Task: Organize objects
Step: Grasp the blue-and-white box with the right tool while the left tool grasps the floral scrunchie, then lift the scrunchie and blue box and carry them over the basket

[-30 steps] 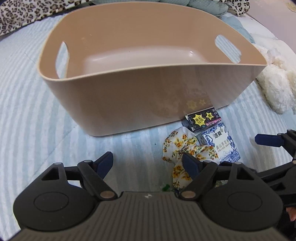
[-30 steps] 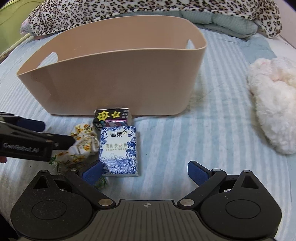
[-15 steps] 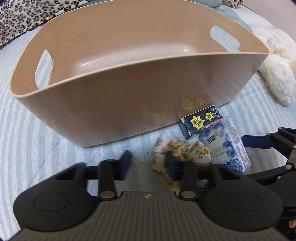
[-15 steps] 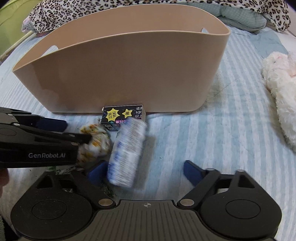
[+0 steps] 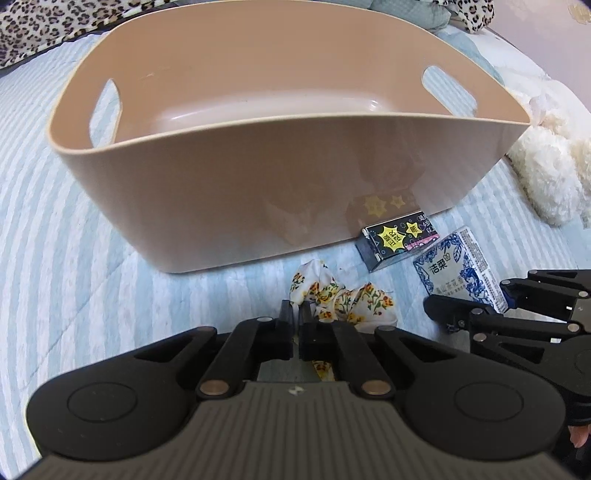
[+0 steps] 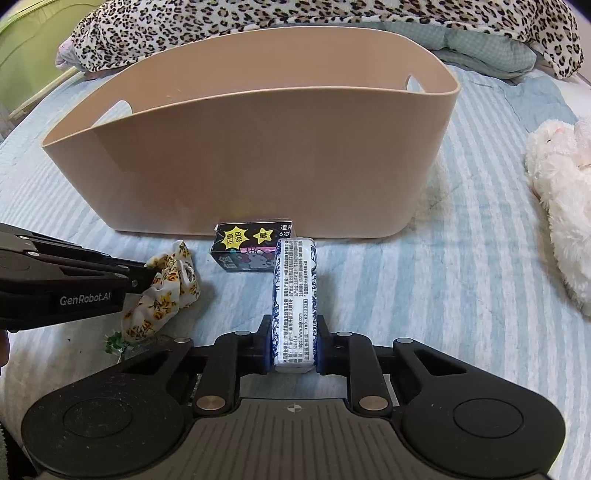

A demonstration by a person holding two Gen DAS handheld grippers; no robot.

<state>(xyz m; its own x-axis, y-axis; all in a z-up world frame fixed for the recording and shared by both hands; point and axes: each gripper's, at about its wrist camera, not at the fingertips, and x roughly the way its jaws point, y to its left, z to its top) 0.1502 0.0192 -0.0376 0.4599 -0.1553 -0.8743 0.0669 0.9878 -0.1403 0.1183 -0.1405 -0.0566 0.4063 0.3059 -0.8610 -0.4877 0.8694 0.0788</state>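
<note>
A tan plastic basket (image 5: 258,192) (image 6: 258,173) with cut-out handles stands on the striped bed, nothing visible inside. My left gripper (image 5: 295,325) is shut on the yellow-flowered white cloth (image 5: 343,299), which also shows in the right wrist view (image 6: 166,291). My right gripper (image 6: 293,347) is shut on the blue-and-white tissue pack (image 6: 295,295), held on edge; the pack also shows in the left wrist view (image 5: 458,269). A small black box with yellow stars (image 5: 399,240) (image 6: 251,247) lies against the basket's front wall.
A white fluffy plush (image 6: 557,206) (image 5: 546,177) lies to the right on the bed. A leopard-print blanket (image 6: 295,14) runs along the back behind the basket. A small green sprig (image 6: 114,341) lies under the cloth.
Both grippers have closed: the left on the flowered cloth, the right on the tissue pack, which turned from lying flat to standing on edge. Both moved closer to the basket.
</note>
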